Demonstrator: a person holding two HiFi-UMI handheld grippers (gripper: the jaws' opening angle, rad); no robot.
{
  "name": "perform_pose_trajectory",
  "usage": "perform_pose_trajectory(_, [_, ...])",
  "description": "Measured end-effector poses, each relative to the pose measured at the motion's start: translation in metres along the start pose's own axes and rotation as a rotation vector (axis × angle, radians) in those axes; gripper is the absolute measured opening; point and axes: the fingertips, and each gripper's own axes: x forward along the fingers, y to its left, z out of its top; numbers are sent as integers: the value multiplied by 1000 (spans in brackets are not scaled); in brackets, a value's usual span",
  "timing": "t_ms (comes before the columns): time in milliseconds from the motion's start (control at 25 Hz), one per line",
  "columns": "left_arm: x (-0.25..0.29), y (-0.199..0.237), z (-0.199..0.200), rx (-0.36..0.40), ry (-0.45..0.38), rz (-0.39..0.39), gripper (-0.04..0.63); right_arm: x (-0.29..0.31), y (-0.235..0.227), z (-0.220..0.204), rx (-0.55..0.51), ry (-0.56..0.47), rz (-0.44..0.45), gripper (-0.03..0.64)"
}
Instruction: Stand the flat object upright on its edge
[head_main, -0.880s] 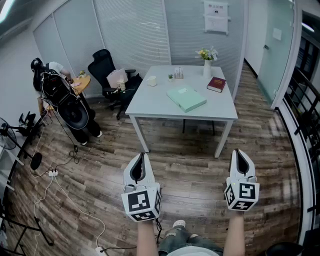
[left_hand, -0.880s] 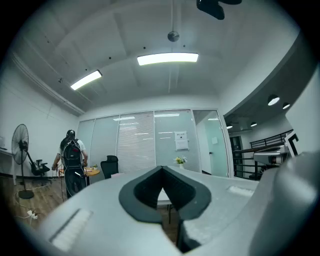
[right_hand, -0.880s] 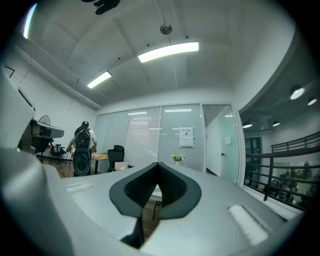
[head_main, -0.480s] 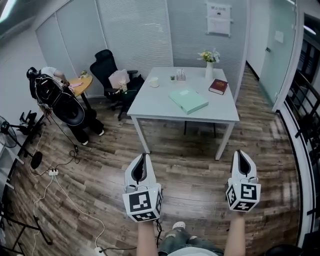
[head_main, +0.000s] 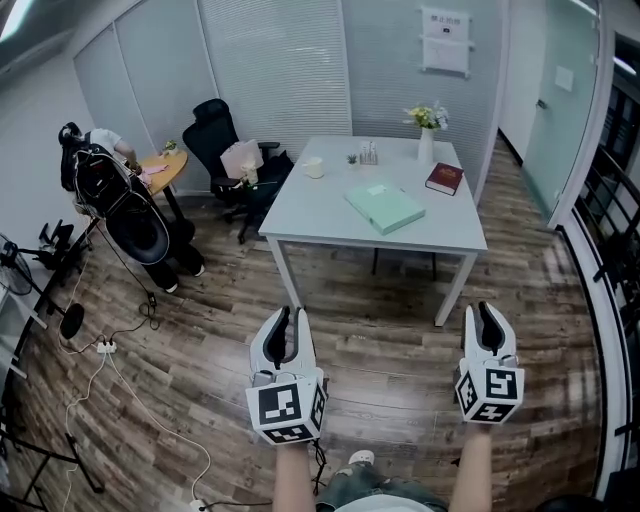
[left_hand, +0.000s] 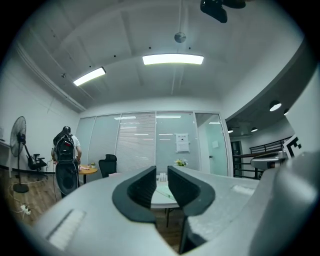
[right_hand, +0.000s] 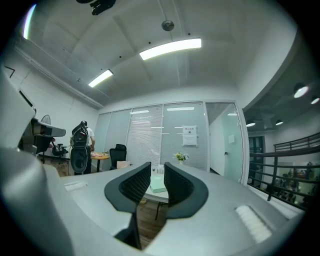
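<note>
Evidently not begun: must reach flat mint-green folder (head_main: 385, 207) on white table (head_main: 310, 212). Holds left gripper (head_main: 291, 315), right gripper (head_main: 487, 310) slightly parted, empty.

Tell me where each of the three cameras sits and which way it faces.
Head view: on the head, facing forward and down at the table; forearms, left gripper, right gripper show.
Left gripper view: on the left gripper, level toward the table; own jaws show.
Right gripper view: same, on the right gripper.
Both share the green box.
</note>
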Motion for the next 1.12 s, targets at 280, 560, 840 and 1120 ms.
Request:
perform_pose_trajectory(280, [31,21,-6,-5,-18,4,313,30,11,-10,10,12,21,311])
perform_pose_trajectory(560, [56,27,-19,-10,11,-14,360,45,12,-20,14,34,21,379])
perform_pose_trajectory(840, [100,22,-29,-38,21,-8,362,85,-4,-30,-1,55,46,382])
perform_pose_trajectory(1120, [169,24,-37,-24,5,39,362,170,-21,-30,5,25,96,382])
